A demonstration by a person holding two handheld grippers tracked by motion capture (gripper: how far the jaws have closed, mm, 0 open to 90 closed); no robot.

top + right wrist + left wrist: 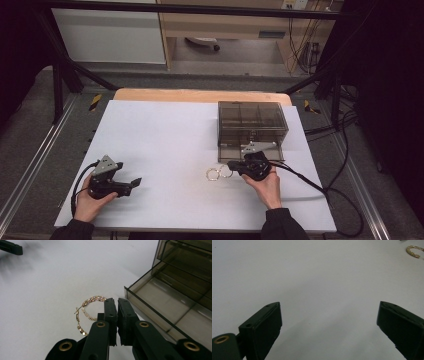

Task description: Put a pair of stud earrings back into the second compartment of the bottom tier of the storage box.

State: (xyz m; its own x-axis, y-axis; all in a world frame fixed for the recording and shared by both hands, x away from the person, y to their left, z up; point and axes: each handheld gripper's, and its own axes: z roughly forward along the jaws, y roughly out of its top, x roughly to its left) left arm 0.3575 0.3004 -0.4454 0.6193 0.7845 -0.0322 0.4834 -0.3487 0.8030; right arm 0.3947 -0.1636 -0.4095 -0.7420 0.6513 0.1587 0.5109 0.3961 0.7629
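Beside the open drawer (pixel 172 302) of the smoked organizer box (pixel 252 122), we pinch a gold hoop earring (pixel 86 312) in our right gripper (pixel 117 306), so lift steadily over the drawer's rim, left gripper (pixel 329 317) spread wide.

No writing, label, brand or number could be read anywhere in the three views. The only sign-like marks were yellow-and-black hazard stripes (pixel 95 101) on the floor at the table's (pixel 150 140) far left corner, and another such patch (pixel 310 107) at its far right corner.
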